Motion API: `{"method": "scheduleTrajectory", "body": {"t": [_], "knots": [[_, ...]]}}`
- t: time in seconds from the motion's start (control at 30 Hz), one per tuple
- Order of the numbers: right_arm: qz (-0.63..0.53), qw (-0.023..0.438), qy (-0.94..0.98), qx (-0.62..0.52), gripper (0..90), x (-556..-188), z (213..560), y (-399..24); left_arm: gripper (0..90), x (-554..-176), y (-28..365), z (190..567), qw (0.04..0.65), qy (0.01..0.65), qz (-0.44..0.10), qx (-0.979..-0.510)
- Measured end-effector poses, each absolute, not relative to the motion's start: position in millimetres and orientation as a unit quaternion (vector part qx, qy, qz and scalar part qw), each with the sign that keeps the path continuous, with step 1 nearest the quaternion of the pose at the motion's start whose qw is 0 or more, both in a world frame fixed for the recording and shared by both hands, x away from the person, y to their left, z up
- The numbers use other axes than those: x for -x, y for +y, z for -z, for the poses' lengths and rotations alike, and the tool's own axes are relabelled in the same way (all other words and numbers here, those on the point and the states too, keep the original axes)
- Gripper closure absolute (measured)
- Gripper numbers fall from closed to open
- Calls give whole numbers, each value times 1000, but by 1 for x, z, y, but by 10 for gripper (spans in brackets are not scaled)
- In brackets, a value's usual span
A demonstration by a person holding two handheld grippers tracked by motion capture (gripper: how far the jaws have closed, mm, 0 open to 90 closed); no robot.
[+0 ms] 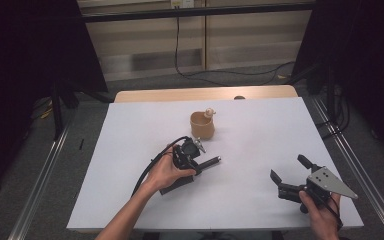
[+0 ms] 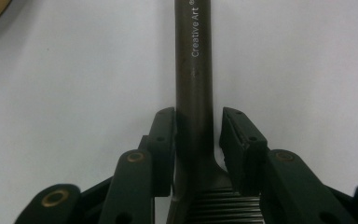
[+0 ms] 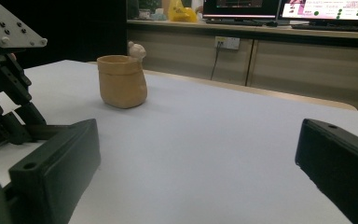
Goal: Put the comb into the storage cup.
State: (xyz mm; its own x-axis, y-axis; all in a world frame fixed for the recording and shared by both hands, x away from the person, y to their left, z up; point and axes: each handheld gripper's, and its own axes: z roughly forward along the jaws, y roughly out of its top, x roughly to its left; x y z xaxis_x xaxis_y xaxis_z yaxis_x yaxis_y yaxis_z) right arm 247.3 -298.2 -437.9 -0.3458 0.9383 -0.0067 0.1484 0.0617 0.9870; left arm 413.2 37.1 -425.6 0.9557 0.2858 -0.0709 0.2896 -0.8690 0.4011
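Left gripper [image 1: 196,156]: jaws narrow around a dark pen [image 2: 194,70], the left pad against the barrel, a thin gap at the right pad.
Pen: flat on the white table [image 1: 130,150], just in front of the cup.
Cup [image 1: 202,125]: upright, tan, mid-table.
Right gripper [image 1: 290,172]: jaws wide, holding nothing.

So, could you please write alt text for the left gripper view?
The left claw straddles a dark brown pen lying on the white table; one pad touches the barrel, the other stands just off it. White lettering on the barrel reads "Creative Art".
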Motion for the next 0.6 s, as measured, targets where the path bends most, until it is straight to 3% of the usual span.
{"method": "scheduleTrajectory", "body": {"t": [0.6], "knots": [[-530,372,628,-431,0,-247,438,-297,728,-410,33,425,196,145,3,-970]]}}
